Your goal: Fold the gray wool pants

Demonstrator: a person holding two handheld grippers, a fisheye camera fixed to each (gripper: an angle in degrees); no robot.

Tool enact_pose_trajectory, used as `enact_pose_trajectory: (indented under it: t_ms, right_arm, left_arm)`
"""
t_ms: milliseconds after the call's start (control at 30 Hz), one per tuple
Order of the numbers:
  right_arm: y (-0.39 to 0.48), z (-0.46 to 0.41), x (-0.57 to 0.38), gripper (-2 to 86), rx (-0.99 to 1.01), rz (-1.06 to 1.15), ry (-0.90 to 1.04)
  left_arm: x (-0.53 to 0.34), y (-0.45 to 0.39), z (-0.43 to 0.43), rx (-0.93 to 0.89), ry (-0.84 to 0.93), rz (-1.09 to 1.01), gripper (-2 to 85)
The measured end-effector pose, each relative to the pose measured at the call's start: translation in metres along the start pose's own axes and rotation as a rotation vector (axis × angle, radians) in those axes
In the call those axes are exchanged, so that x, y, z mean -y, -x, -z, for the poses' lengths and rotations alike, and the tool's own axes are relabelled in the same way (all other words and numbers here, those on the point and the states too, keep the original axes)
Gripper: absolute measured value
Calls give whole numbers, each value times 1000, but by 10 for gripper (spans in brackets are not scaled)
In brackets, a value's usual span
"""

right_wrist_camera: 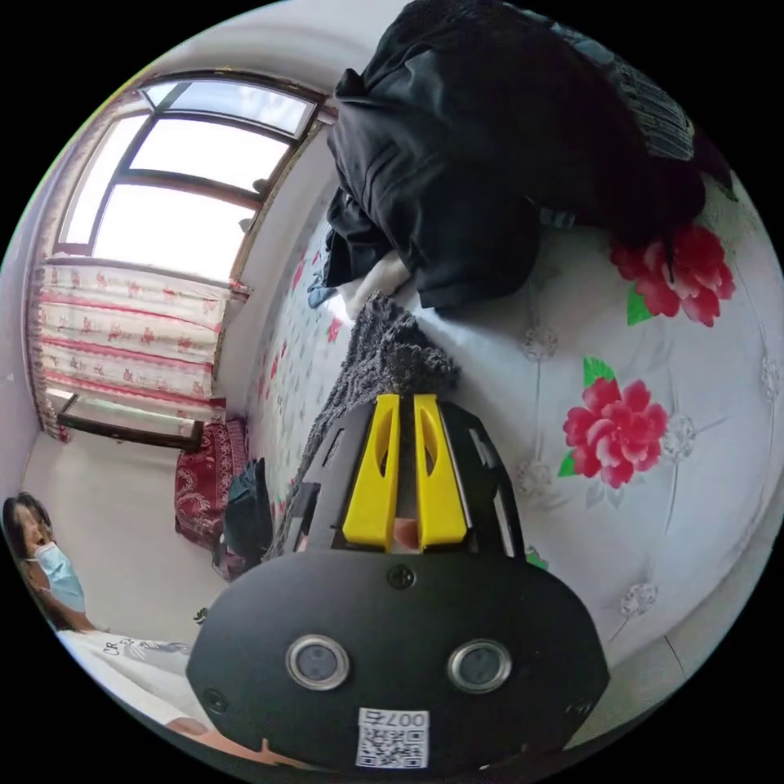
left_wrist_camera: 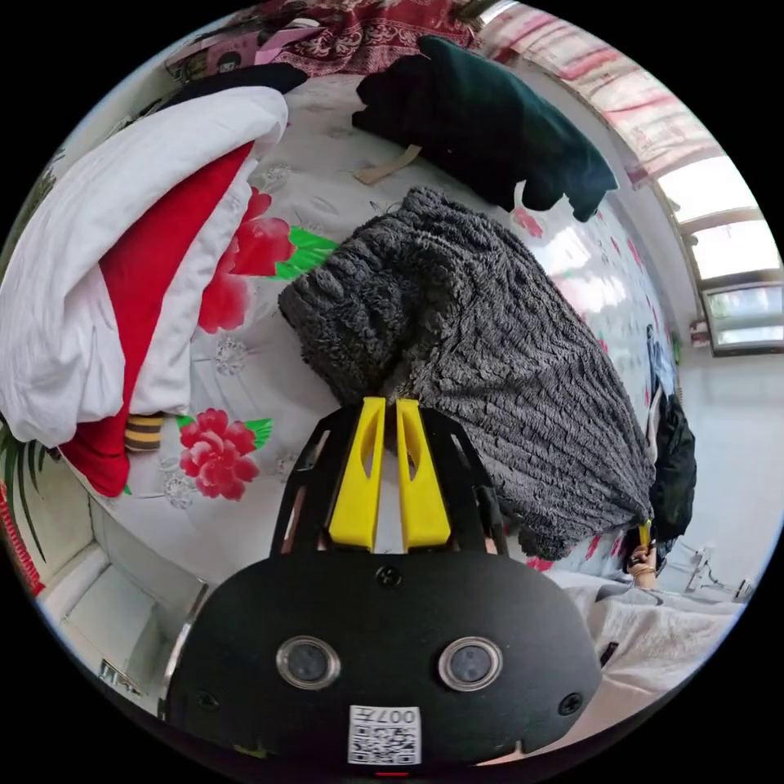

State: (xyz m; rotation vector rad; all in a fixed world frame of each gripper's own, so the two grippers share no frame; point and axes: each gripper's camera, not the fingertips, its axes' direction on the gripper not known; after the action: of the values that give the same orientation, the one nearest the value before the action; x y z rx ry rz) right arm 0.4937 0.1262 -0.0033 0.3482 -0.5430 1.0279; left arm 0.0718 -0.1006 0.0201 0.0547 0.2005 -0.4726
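Observation:
The gray wool pants (left_wrist_camera: pixel 482 343) lie as a fuzzy heap on the flowered bedsheet (left_wrist_camera: pixel 245 384), one end folded up into a thick roll. My left gripper (left_wrist_camera: pixel 390 402), with yellow jaws, is shut on the near edge of that roll. In the right gripper view the pants (right_wrist_camera: pixel 384 359) appear as a narrow gray strip running away along the bed, and my right gripper (right_wrist_camera: pixel 407 398) is shut on their near corner. The right gripper (left_wrist_camera: pixel 645 535) is also visible at the pants' far corner in the left gripper view.
A white and red quilt (left_wrist_camera: pixel 122 261) is piled at the left. A dark green garment (left_wrist_camera: pixel 498 122) lies beyond the pants. A black jacket (right_wrist_camera: pixel 490 139) is heaped on the sheet (right_wrist_camera: pixel 678 457). A person (right_wrist_camera: pixel 49 563) stands near the window (right_wrist_camera: pixel 180 188).

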Motion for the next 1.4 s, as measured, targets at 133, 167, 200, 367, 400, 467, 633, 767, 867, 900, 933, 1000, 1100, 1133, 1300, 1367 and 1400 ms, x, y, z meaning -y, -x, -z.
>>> enact_pose_trajectory:
  t_ms: [133, 167, 200, 367, 400, 467, 633, 767, 867, 900, 933, 1000, 1100, 1133, 1300, 1367, 1400]
  right_arm:
    - [-47, 18, -32, 67, 23, -162, -21]
    - [-59, 26, -42, 76, 74, -208, -86]
    - [-69, 33, -49, 85, 126, -254, -137]
    - [-75, 31, -50, 106, 199, -264, -162]
    - [-71, 24, -46, 107, 199, -250, -147]
    - [-65, 14, -39, 105, 219, -247, -137]
    - [-45, 23, -16, 73, 154, -246, -158]
    - [-39, 46, 1, 56, 117, -207, -103]
    - [-9, 58, 6, 50, 185, -148, -126]
    - [23, 60, 10, 49, 182, -60, -131]
    - [42, 60, 11, 48, 180, -6, -126]
    - [135, 51, 10, 47, 181, 268, -57]
    - [266, 24, -37, 47, 168, 702, 83]
    - [289, 17, -52, 48, 168, 787, 116]
    - [404, -81, -231, 56, 172, 1292, 399]
    - [401, -130, -282, 59, 162, 1278, 501]
    - [394, -169, -312, 59, 117, 1290, 636]
  left_arm:
    - [-17, -26, 11, 115, -93, -53, 59]
    - [-26, -43, 27, 183, -173, -78, 60]
    - [-32, -54, 36, 221, -221, -102, 56]
    - [-91, -183, 59, 36, -289, -672, 62]
    - [-99, -197, 51, -7, -249, -732, 64]
    - [-130, -239, 0, -57, -44, -918, 70]
    - [-175, -223, -75, 93, 130, -1050, 27]
    - [-149, -175, -35, -108, 120, -860, 8]
    - [-132, -115, -1, -177, -2, -603, 12]
    - [-129, -100, 6, -186, -28, -541, 15]
    - [-123, -69, 19, -203, -82, -417, 28]
    - [-114, -19, 33, -233, -146, -248, 45]
    - [-100, 59, 43, -219, -191, -19, 81]
    - [-96, 84, 46, -233, -207, 33, 91]
    - [-80, 149, 41, -207, -247, 154, 125]
    - [-71, 171, 34, -213, -255, 187, 133]
    - [-70, 177, 32, -221, -254, 200, 134]
